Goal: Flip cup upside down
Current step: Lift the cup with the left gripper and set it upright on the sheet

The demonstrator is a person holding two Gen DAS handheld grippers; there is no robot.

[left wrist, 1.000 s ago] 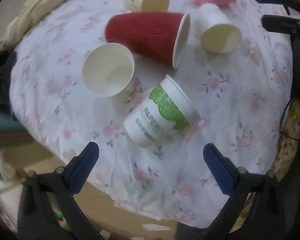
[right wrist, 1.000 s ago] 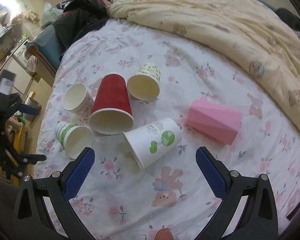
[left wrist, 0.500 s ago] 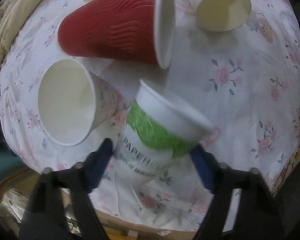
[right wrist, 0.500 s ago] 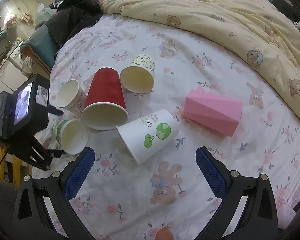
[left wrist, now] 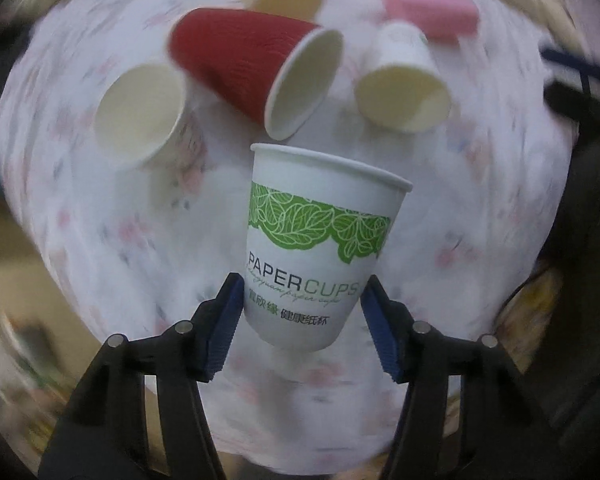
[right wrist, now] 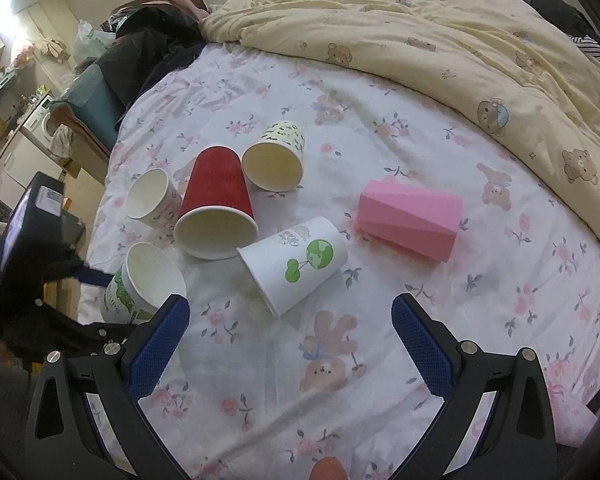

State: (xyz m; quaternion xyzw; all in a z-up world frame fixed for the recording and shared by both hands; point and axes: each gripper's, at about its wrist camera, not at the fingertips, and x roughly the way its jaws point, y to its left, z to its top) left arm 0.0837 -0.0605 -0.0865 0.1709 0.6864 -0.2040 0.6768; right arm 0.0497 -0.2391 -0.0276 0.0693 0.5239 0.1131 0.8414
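Green-leaf paper cup [left wrist: 316, 240] clamped low in left hand-held gripper [left wrist: 302, 312], near bed edge; right hand-held gripper [right wrist: 290, 332] spread, unloaded.

"PAPER CUPS" on green-leaf cup [left wrist: 316, 248]

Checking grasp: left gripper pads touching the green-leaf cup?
Touching. The left wrist view shows the left gripper with both blue pads pressed against the lower sides of the green-leaf cup, no gap visible.

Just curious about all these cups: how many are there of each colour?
Red cup: 1
Pink cup: 1
White cup with green leaf band, held in the left claw: 1
Other white or cream printed cups: 3
Total: 6
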